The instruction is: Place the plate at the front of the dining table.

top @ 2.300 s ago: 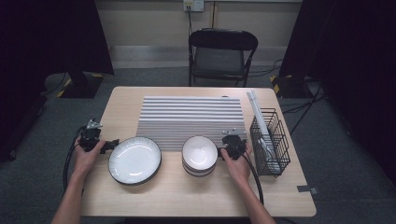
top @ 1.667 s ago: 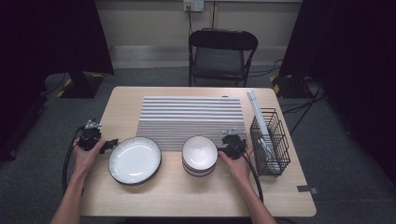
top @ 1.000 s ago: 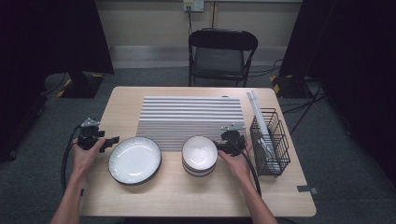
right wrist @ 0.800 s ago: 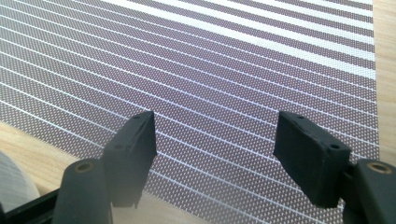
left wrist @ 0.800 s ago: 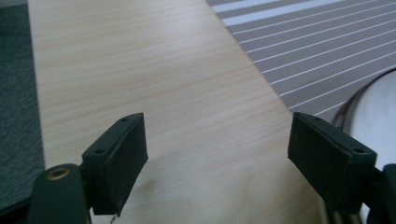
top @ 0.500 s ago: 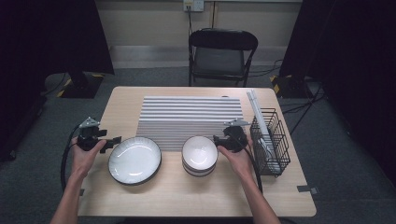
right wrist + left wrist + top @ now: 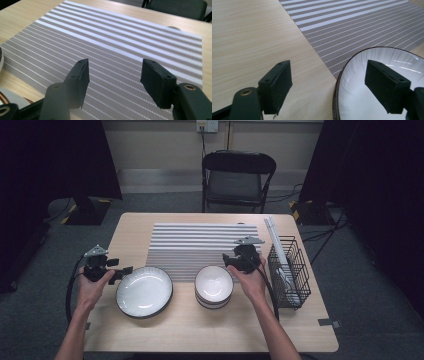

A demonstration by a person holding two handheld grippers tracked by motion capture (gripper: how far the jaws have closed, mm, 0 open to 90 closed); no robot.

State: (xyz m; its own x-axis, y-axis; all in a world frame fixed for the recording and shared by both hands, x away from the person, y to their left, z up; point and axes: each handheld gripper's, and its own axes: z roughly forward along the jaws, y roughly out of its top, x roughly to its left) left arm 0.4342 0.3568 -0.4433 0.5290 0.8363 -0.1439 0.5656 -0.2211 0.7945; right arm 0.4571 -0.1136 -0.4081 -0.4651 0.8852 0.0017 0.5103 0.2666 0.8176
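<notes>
Dark curtains and a grey carpet surround my wooden surface (image 7: pixel 150 330), with a black folding chair (image 7: pixel 237 177) behind its far edge. From the high view I read the layout: a striped placemat (image 7: pixel 200 242) in the middle, a black wire rack (image 7: pixel 290 275) at the right with pale items standing in it, a wide white plate (image 7: pixel 144 291) with a dark rim at front left, and a stack of white bowls (image 7: pixel 214 286) at front centre. My left tool (image 7: pixel 121 270) sits just left of the plate, and my right tool (image 7: pixel 227 260) hangs just beyond the far right edge of the bowls. The left gripper view gives me what the high view cannot: the jaws of the left tool (image 7: pixel 328 82) stand wide apart either side of the plate's rim (image 7: pixel 372 82), one over bare wood, one over the white inside, neither pressing on it. The right gripper view shows the right tool (image 7: pixel 113 82) with nothing between its jaws, only placemat (image 7: pixel 120 45) beyond; they have just been closing somewhat and remain well apart. A bowl edge (image 7: pixel 11 100) is cut off at that view's lower left corner, too partial to judge. What fills the rack I cannot make out.
</notes>
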